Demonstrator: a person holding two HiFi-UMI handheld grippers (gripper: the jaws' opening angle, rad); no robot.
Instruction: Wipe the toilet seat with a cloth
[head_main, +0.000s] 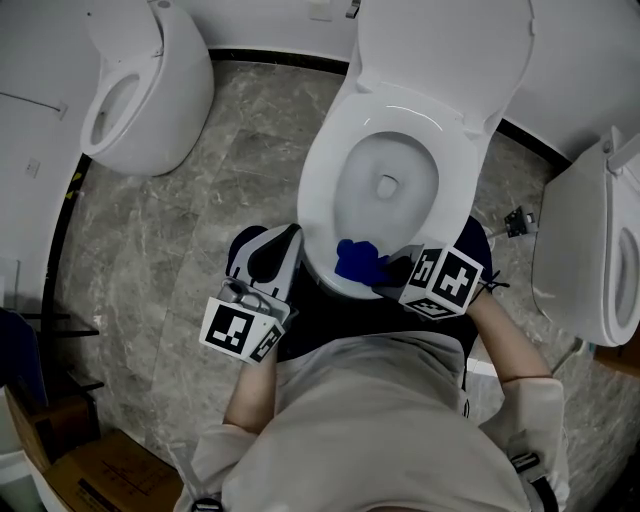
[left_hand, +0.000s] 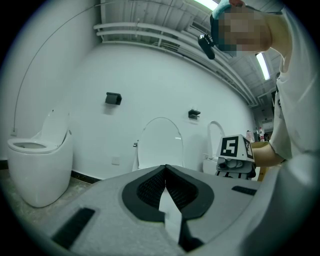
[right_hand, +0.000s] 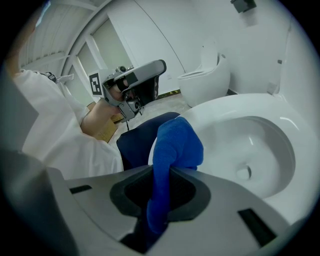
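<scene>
The white toilet (head_main: 400, 170) stands with its lid up, its seat (head_main: 318, 190) ringing the bowl. A blue cloth (head_main: 360, 262) lies bunched on the seat's front rim, and my right gripper (head_main: 386, 271) is shut on it. In the right gripper view the cloth (right_hand: 176, 145) sticks out of the right gripper (right_hand: 167, 172) beside the seat rim (right_hand: 220, 107). My left gripper (head_main: 283, 243) is held left of the toilet's front, apart from it, shut with nothing in it. In the left gripper view that gripper (left_hand: 165, 170) points at the raised lid (left_hand: 160, 145).
A second toilet (head_main: 140, 90) stands at the back left and a third (head_main: 590, 250) at the right. A water valve (head_main: 518, 222) sits on the marble floor by the right wall. A cardboard box (head_main: 95, 470) is at the bottom left. The person's dark trousers (head_main: 330, 315) press against the toilet front.
</scene>
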